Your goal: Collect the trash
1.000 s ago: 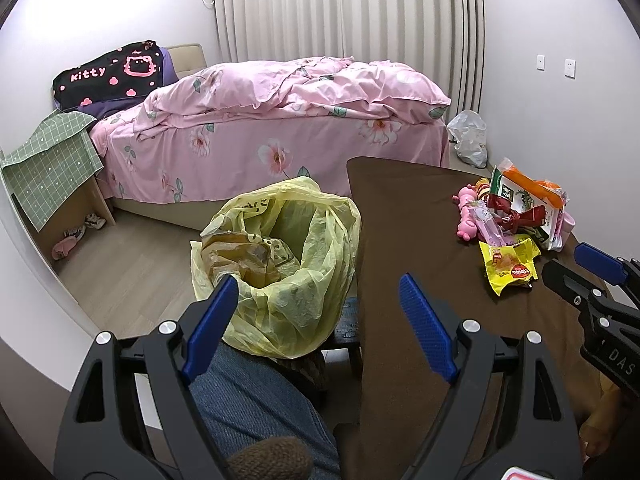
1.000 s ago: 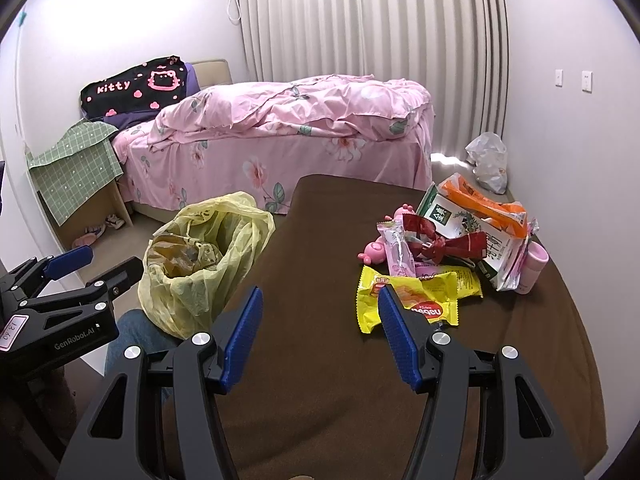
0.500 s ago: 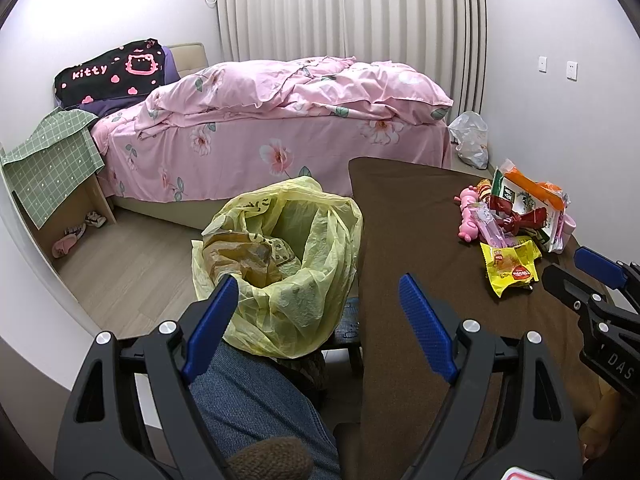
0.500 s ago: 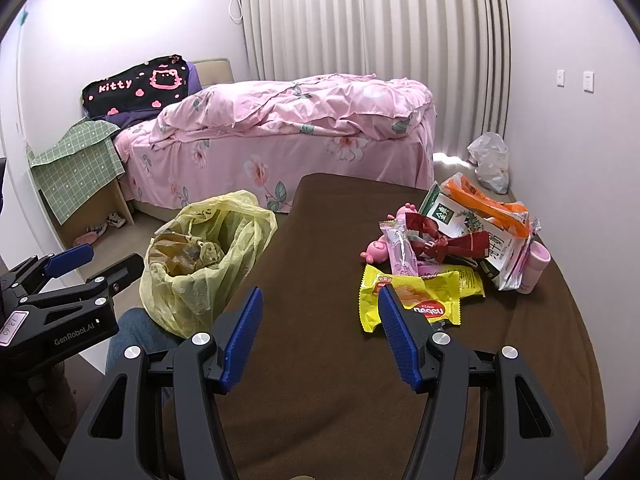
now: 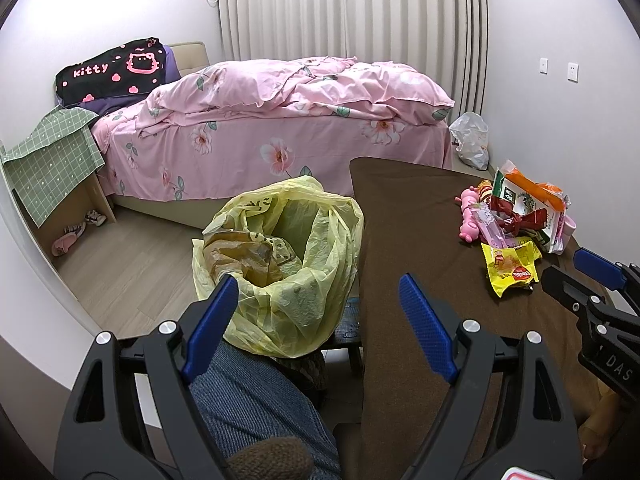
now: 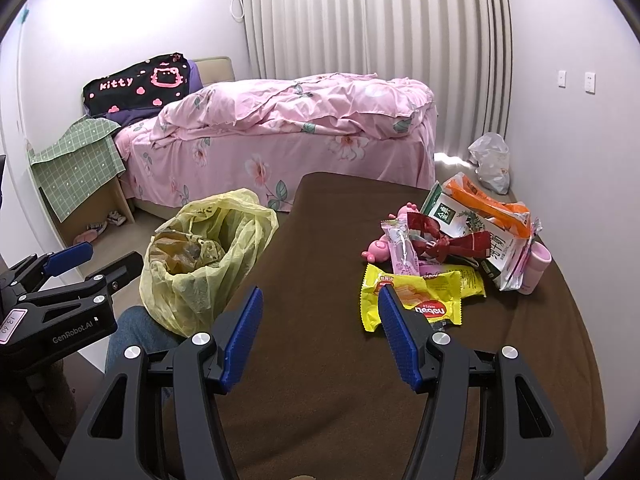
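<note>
A: What lies around the brown table (image 6: pixel 320 264)?
B: 1 yellow trash bag (image 6: pixel 208 256) just left of it, gaping, litter inside. 2 yellow wrappers (image 6: pixel 416 296) at its right, beside 1 pink toy (image 6: pixel 380 248).
A: Grippers?
B: 2. Left gripper (image 5: pixel 316 312) and right gripper (image 6: pixel 320 320) hang spread, empty; nothing has moved since before.

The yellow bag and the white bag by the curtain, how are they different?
The yellow bag stands wide open with crumpled trash inside; the white bag looks bunched shut. The yellow bag sits right beside the brown table, near the left gripper; the white bag lies on the floor by the far wall, past the bed. The yellow bag looks bigger, but it is closer. Both are thin, crinkly plastic.
</note>
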A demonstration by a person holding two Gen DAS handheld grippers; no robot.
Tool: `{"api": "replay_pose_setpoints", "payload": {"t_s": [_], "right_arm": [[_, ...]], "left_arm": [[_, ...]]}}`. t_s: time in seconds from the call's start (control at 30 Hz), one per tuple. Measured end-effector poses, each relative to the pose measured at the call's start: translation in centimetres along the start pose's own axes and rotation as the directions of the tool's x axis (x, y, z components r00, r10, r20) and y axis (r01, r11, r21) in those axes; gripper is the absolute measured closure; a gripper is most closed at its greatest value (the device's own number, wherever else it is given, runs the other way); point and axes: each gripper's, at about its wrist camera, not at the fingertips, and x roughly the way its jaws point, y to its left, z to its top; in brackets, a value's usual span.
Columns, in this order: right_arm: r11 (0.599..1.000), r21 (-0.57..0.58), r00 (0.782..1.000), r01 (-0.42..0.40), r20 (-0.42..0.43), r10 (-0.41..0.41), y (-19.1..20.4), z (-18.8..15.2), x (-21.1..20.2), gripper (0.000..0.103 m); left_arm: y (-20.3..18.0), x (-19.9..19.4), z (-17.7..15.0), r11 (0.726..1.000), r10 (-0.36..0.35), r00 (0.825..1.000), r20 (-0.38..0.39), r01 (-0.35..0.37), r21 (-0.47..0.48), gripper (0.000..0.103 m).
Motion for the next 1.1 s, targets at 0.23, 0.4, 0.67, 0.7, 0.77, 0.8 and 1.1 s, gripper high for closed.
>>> {"api": "replay_pose_setpoints", "payload": {"t_s": [0.23,0.4,0.67,0.7,0.77,0.8,1.1], "right_arm": [[1.0,0.0,1.0,0.0,0.0,0.0,0.1,0.0,0.0,0.047],[1.0,-0.002,1.0,-0.002,-0.004,0.002,0.1,-0.2,0.0,0.047],[1.0,-0.004,1.0,0.014,0.0,-0.014,0.3,-0.3,0.3,0.047],[1.0,-0.005,1.0,0.019,0.001,-0.019,0.1,-0.3,0.4,0.047],[0.999,-0.009,0.999,0.044,0.004,-0.044,-0.6,-0.5,0.5,0.047],[0.998,-0.008,0.998,0.061,0.006,-0.061,-1.2,-0.5,0.5,0.047],[0.982,0.025,0.982,0.187,0.001,-0.187,-8.4,0.0,2.1,0.046]], "left_arm": [[0.1,0.0,0.0,1.0,-0.001,1.0,0.001,0.001,0.0,0.025],[0.1,0.0,0.0,1.0,-0.002,1.0,-0.001,0.002,-0.001,0.025],[0.5,0.6,-0.1,1.0,-0.005,1.0,-0.004,0.005,-0.015,0.025],[0.6,0.9,-0.2,1.0,-0.01,1.0,-0.006,0.01,-0.021,0.025],[0.7,1.5,-0.4,0.999,-0.026,1.0,-0.013,0.026,-0.031,0.025],[0.6,1.7,-0.5,0.999,-0.033,0.999,-0.016,0.032,-0.03,0.025],[-3.1,4.5,-0.4,0.989,-0.132,0.991,-0.007,0.132,0.063,0.025]]}}
